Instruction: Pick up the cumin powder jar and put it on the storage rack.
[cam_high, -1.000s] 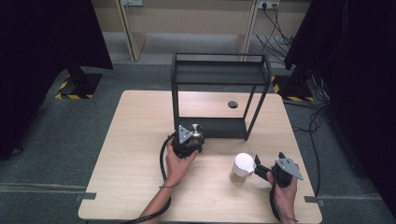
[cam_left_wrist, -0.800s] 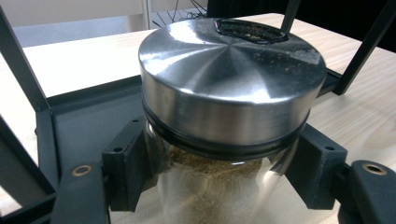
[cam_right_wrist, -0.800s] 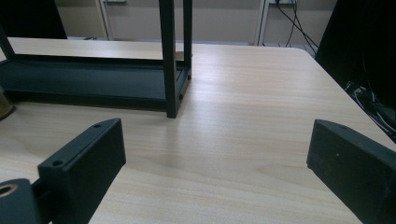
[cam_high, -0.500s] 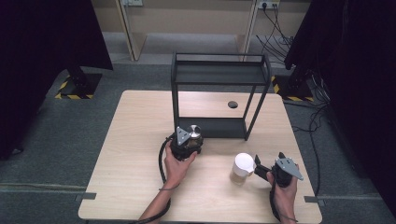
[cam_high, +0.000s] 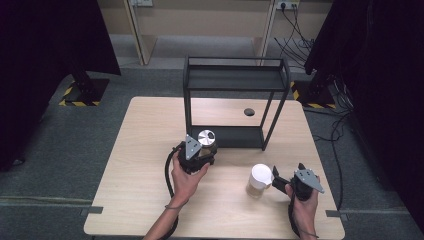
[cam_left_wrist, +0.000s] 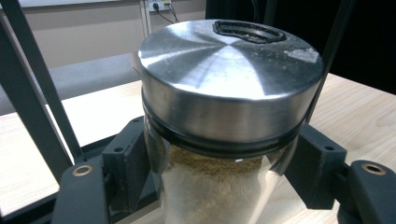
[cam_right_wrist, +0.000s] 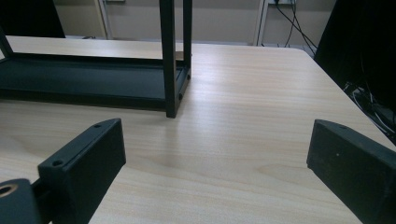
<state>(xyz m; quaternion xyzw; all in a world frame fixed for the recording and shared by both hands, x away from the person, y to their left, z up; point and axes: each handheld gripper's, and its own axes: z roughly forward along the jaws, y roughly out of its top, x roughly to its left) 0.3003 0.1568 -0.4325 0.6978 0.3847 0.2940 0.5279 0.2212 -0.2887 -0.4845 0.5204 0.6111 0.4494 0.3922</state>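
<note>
Jaws of L gripper (cam_high: 200, 150) clamp jar (cam_left_wrist: 219, 140).

The wooden table (cam_high: 140, 200) bears a black rack (cam_high: 235, 135) and a white-lidded jar (cam_high: 259, 181).

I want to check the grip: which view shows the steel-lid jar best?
The left gripper view: the jar sits close between the left gripper's pads, lid and powder clear. The high view shows mainly its lid, small.
</note>
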